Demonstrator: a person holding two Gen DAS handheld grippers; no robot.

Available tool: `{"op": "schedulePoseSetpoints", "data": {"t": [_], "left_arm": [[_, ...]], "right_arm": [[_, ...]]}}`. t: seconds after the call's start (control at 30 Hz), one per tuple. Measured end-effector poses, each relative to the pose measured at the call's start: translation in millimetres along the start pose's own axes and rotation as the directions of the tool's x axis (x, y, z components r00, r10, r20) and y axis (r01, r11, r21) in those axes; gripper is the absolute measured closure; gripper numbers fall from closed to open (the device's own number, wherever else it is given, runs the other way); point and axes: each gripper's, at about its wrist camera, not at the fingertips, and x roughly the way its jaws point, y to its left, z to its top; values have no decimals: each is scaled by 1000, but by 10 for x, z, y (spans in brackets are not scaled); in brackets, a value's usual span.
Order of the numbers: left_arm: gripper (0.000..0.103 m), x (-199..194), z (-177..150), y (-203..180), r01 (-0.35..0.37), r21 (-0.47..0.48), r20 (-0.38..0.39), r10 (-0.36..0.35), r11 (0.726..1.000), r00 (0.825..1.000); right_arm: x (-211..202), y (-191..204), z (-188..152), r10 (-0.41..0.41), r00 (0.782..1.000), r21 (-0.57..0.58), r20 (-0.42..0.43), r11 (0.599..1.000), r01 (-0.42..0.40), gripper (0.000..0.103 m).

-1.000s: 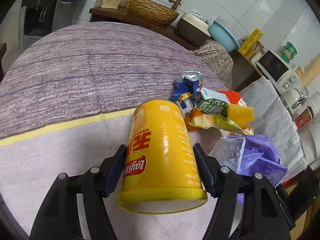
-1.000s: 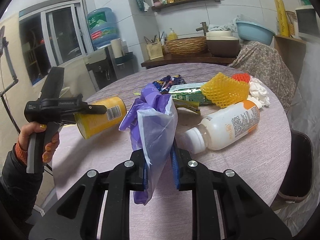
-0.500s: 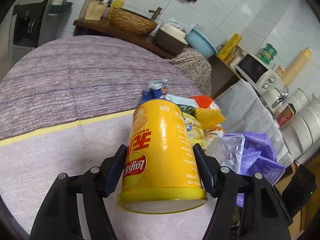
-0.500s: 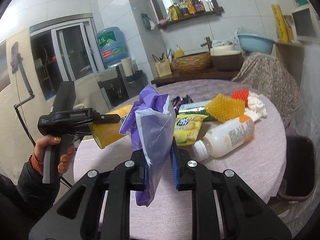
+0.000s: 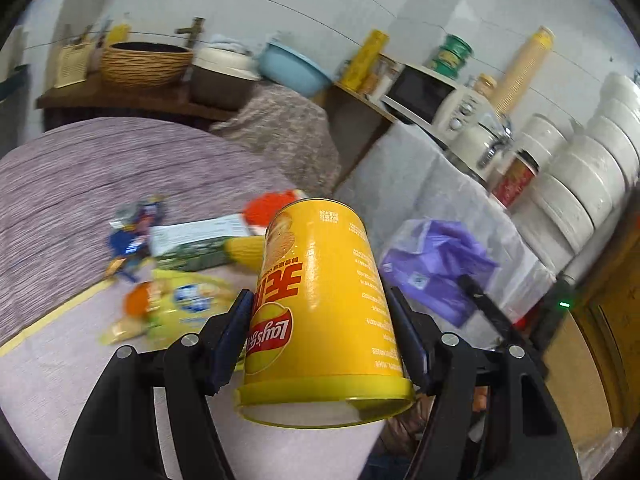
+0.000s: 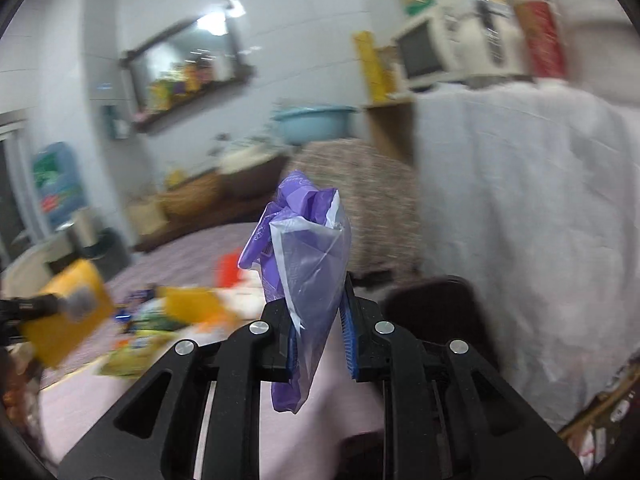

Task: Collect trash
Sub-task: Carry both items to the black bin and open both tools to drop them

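Note:
My left gripper (image 5: 320, 320) is shut on a yellow Lay's chip can (image 5: 320, 296) and holds it above the round table (image 5: 80, 168). My right gripper (image 6: 318, 312) is shut on a purple plastic wrapper (image 6: 308, 248); the wrapper also shows in the left wrist view (image 5: 436, 264), right of the can. The can appears blurred at the left of the right wrist view (image 6: 68, 312). Loose trash lies on the table: a yellow snack bag (image 5: 180, 304), a green carton (image 5: 196, 244), a blue wrapper (image 5: 132, 240) and orange mesh (image 5: 268, 208).
A dark bin (image 6: 436, 308) stands beside the table, below and right of the wrapper. A white-draped counter (image 6: 520, 200) with a microwave (image 5: 420, 96) and stacked containers is on the right. A shelf with a basket (image 5: 144, 64) and basins runs along the back wall.
Both grippers have swung to the right with their loads, lifting away from the table. The views now face the draped counter and bin, and are motion-blurred.

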Motion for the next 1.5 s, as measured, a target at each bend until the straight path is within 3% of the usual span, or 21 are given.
{"op": "schedulePoseSetpoints", "data": {"t": [0.1, 0.2, 0.33, 0.57, 0.6, 0.67, 0.77, 1.0, 1.27, 1.5], "left_arm": [[37, 355, 62, -254, 52, 30, -47, -51, 998, 998], [37, 722, 81, -457, 90, 38, -107, -86, 995, 991], [37, 1198, 56, -725, 106, 67, -180, -92, 992, 979], [37, 1937, -50, -1009, 99, 69, -292, -75, 993, 953], [37, 2027, -69, -1039, 98, 71, -304, -71, 993, 950], [37, 2200, -87, -1111, 92, 82, -327, -61, 992, 943], [37, 2439, -115, -1203, 75, 96, -346, -38, 993, 937], [37, 3099, -166, -1350, 5, 88, -423, 33, 996, 905], [37, 3837, -450, -1363, -109, 166, -518, 180, 980, 836], [37, 4259, -675, -1240, -139, 169, -604, 213, 976, 768]], "right_arm": [[518, -513, -133, -114, 988, 48, -102, 992, 119, 84], [1092, -946, -411, -167, 958, 81, -234, 978, 191, 84], [1654, -1374, -760, -180, 921, 123, -345, 964, 235, 84], [2302, -1743, -1126, -183, 865, 109, -467, 959, 262, 84], [2371, -1789, -1139, -189, 858, 99, -477, 959, 266, 82], [2457, -1863, -1196, -199, 847, 91, -493, 956, 277, 68], [2406, -1886, -1249, -204, 859, 94, -470, 956, 279, 51], [1951, -1994, -1234, -260, 884, 105, -389, 940, 323, 40], [1388, -2177, -1291, -318, 893, 182, -317, 904, 387, 38], [1052, -2384, -1405, -375, 877, 242, -299, 860, 450, 38]]}}
